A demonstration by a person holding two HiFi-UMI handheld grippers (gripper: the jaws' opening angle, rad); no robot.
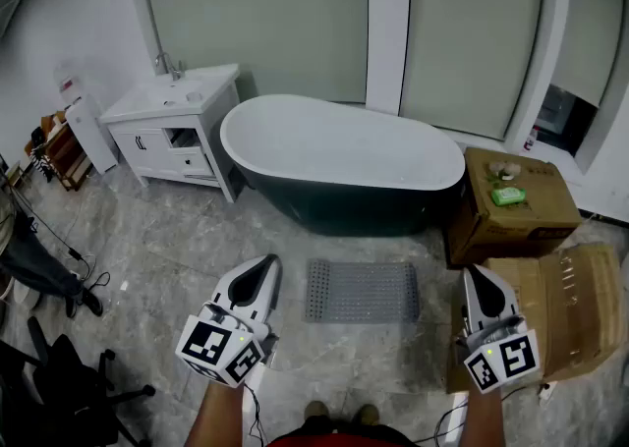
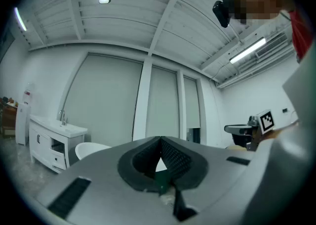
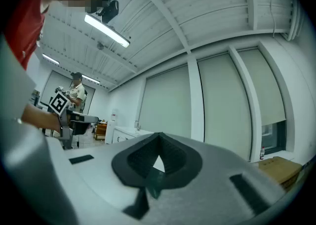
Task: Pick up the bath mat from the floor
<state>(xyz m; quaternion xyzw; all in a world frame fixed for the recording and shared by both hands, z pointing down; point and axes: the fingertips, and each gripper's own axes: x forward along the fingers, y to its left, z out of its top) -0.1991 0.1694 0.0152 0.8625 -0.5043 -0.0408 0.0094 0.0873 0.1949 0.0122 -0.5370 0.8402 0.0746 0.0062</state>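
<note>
A grey perforated bath mat (image 1: pixel 362 291) lies flat on the marbled floor in front of the dark bathtub (image 1: pixel 339 162). My left gripper (image 1: pixel 267 263) is held above the floor just left of the mat, shut and empty. My right gripper (image 1: pixel 478 274) hovers to the mat's right, over a cardboard box, also shut with nothing in it. Both point up and forward. In the left gripper view the shut jaws (image 2: pixel 160 141) face the window wall; the right gripper view shows the same with its jaws (image 3: pixel 159 137) together. The mat is not in either gripper view.
A white vanity with sink (image 1: pixel 175 117) stands left of the tub. Cardboard boxes (image 1: pixel 513 201) sit to the right, one open box (image 1: pixel 565 309) beside my right gripper. A black chair (image 1: pixel 59 386) and a seated person's legs (image 1: pixel 39 268) are at the far left.
</note>
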